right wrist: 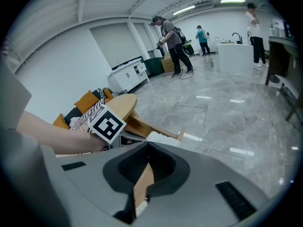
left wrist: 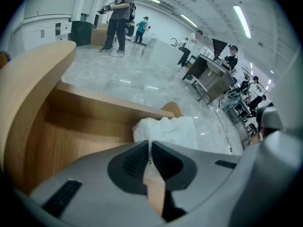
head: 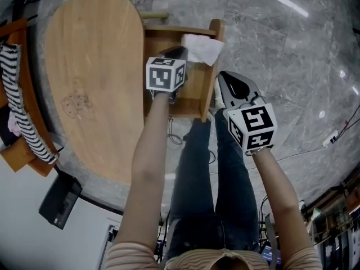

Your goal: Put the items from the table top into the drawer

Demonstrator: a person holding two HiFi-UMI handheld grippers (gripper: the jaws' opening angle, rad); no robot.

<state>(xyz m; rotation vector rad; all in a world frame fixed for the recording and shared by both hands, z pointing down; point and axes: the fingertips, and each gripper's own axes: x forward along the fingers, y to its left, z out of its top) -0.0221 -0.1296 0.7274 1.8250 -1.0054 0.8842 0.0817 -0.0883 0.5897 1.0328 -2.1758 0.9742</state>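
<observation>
A wooden drawer [head: 209, 77] stands pulled out from the right side of the oval wooden table top [head: 95, 77]. A crumpled white cloth [head: 202, 48] lies over the drawer's far right corner. My left gripper [head: 181, 53] reaches down into the drawer and is shut on the near edge of the white cloth [left wrist: 168, 130], which bulges just past the gripper's [left wrist: 150, 144] tips. The drawer's wooden wall [left wrist: 94, 109] runs behind it. My right gripper [head: 221, 75] hangs just outside the drawer's right-hand panel, shut and empty [right wrist: 148, 144].
A chair with a black-and-white striped cloth [head: 19, 103] stands left of the table. A black box [head: 59, 198] and cables lie on the marble floor near my legs [head: 202, 173]. Several people [left wrist: 118, 18] stand far off in the hall.
</observation>
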